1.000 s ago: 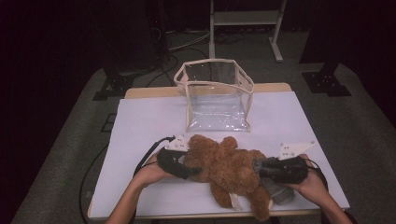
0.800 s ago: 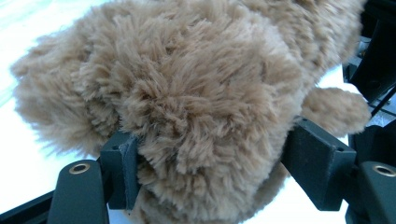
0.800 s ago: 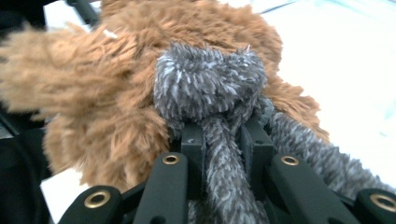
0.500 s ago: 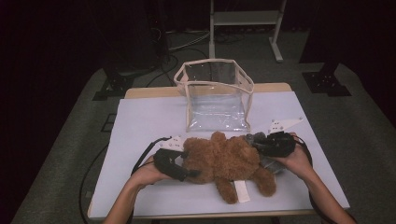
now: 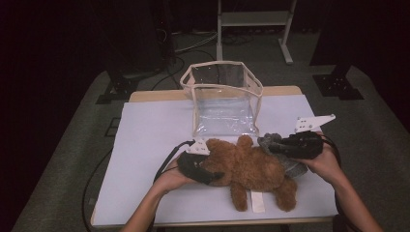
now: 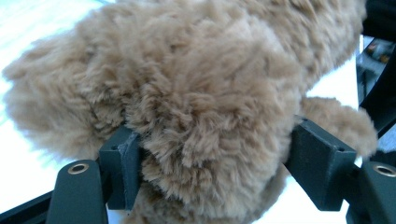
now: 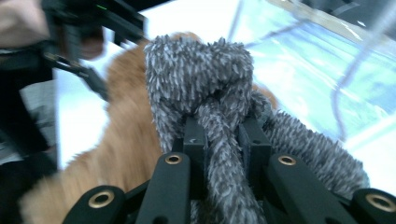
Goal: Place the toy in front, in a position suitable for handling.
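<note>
Left gripper pinched the brown teddy bear at its head end, jaws sunk in fur; right gripper clamped its grey scarf, just before the clear bag

The teddy bear is fuzzy brown, its scarf fuzzy grey, the desk white, the see-through bag cream-edged.

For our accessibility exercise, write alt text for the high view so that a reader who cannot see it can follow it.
A person's two hand-held grippers hold a brown teddy bear lying on a white table: the left gripper clamps the bear's fur, and the right gripper pinches a grey fuzzy cloth at the bear's other side. An open clear bag stands just behind the bear.
</note>
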`<action>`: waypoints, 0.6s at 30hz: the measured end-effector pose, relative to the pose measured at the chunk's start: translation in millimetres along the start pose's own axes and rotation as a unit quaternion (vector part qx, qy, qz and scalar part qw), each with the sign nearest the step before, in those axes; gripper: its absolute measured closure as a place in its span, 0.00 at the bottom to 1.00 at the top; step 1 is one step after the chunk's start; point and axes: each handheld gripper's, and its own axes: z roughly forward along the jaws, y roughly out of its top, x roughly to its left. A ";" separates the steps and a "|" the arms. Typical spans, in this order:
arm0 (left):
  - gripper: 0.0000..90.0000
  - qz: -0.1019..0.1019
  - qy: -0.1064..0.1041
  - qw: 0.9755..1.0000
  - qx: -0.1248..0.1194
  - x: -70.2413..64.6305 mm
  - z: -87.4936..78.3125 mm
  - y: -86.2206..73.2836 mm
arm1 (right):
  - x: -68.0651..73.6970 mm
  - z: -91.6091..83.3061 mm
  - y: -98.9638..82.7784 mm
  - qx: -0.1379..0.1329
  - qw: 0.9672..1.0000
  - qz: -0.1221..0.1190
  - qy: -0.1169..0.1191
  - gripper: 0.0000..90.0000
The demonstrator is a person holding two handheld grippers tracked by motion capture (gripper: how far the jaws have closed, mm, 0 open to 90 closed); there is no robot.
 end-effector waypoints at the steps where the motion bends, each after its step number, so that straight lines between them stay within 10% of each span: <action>1: 0.29 -0.001 -0.002 1.000 -0.001 -2.1 3.4 2.8 | 3.2 0.3 3.6 0.004 1.000 -0.005 0.006 0.84; 12: 0.29 0.010 0.026 1.000 0.012 -1.8 7.4 8.7 | 58.6 12.3 15.4 0.041 0.997 -0.059 0.033 0.84; 18: 0.27 0.035 0.012 0.999 0.002 5.6 -4.0 1.4 | 53.4 20.7 4.3 0.064 0.996 -0.058 0.010 0.84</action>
